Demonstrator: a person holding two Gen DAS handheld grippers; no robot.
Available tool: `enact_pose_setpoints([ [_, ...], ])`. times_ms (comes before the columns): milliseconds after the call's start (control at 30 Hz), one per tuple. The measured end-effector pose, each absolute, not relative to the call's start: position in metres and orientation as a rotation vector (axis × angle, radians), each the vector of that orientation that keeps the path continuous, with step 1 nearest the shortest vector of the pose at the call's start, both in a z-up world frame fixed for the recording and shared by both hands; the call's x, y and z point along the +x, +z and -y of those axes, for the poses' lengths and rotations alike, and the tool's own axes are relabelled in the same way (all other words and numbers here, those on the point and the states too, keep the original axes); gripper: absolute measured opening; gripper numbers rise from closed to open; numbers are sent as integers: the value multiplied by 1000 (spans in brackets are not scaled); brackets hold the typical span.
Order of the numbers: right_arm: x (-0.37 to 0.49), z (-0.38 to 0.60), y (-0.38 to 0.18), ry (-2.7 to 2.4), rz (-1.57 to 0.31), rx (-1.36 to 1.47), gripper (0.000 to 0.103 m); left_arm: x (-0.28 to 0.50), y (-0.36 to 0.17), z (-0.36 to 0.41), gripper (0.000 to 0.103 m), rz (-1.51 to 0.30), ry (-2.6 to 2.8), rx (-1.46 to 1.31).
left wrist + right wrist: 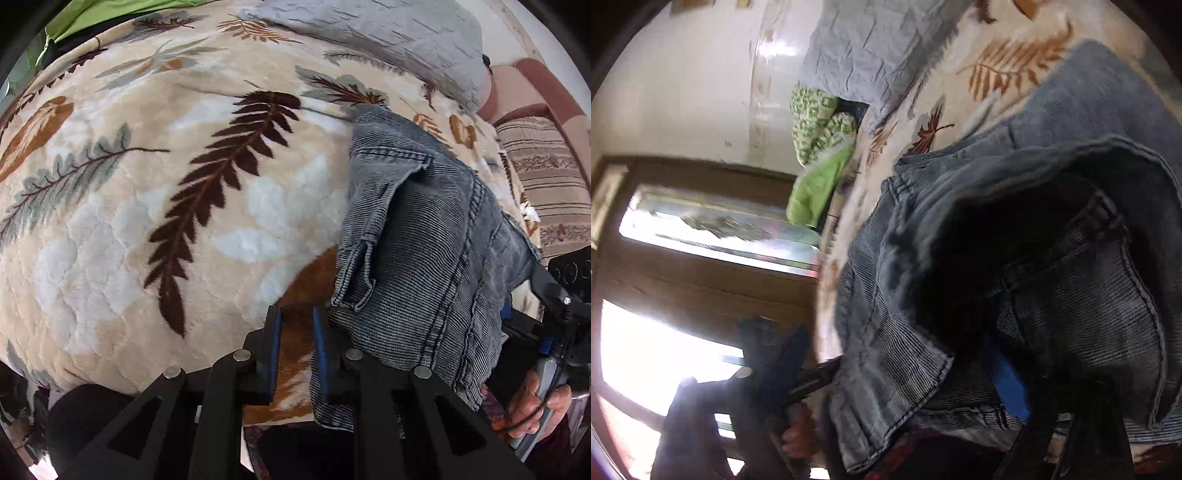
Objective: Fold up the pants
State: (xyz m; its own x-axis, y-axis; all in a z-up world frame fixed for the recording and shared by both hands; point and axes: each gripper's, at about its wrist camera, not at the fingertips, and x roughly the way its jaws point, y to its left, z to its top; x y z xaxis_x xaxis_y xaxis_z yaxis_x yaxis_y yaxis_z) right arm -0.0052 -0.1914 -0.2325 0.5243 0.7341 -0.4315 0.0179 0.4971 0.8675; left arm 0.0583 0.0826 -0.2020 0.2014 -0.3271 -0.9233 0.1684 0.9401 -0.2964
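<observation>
From the left wrist camera, the left gripper (297, 354) points steeply down at a bed covered by a cream blanket (122, 240) printed with brown and grey fern leaves. Its two blue-padded fingers (274, 350) stand close together with only a narrow strip of blanket showing between them; nothing is caught in that gap. The pants (417, 236), made of grey-blue ribbed denim, lie just to the right of the fingers in a folded heap with a seam and hem facing the camera. Their near edge touches the outer side of the right-hand finger and droops over the bed's edge. A grey pillow (373, 33) lies at the far end of the bed. At the lower right, the person's right hand (539, 410) holds the handle of the other tool, and a striped cushion (546, 173) sits beyond the bed.

From the right wrist camera, the view is tilted and blurred. The pants (1071, 229) fill the right half, bunched close over the lens. One blue pad of the right gripper (1010, 376) shows beneath a fold of denim, but whether the jaws press on the cloth cannot be told. The left hand (798, 439) and its tool show at the lower left, in front of a wooden window frame (701, 280). Green cloth (816, 184) lies beside the bed.
</observation>
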Motion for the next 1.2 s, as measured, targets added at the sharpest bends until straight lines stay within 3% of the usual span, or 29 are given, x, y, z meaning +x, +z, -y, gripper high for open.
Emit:
enact_pose_setpoints([
  [33, -6, 190, -226, 543, -907, 943, 51, 56, -200, -80, 15, -1322, -362, -139],
  [67, -7, 192, -216, 581, -860, 946, 22, 53, -195, -73, 15, -1315, -382, -120],
  [300, 13, 249, -162, 444, -651, 876, 21, 56, -173, 22, 13, -1280, -468, 88],
  [467, 44, 299, -182, 263, -701, 831, 21, 55, -176, 72, 12, -1251, -491, 230],
  [633, 17, 350, -223, 191, -801, 986, 29, 56, -174, 36, 15, -1298, -518, 98],
  [667, 8, 354, -224, 199, -803, 1001, 40, 55, -170, 23, 15, -1310, -517, 68],
  [700, -1, 354, -223, 209, -804, 1009, 64, 55, -166, 16, 15, -1308, -513, 59],
  [767, -17, 349, -215, 231, -784, 992, 85, 53, -154, 4, 23, -1261, -492, 64],
  [800, -23, 343, -209, 243, -774, 959, 85, 52, -146, -1, 35, -1230, -478, 73],
  [867, -25, 332, -202, 266, -781, 898, 85, 51, -137, -10, 48, -1189, -453, 89],
  [1067, -3, 315, -231, 281, -881, 916, 85, 66, -150, -10, 50, -1201, -396, 173],
  [1200, -4, 294, -219, 420, -884, 916, 85, 66, -168, 6, 51, -1220, -390, 209],
])
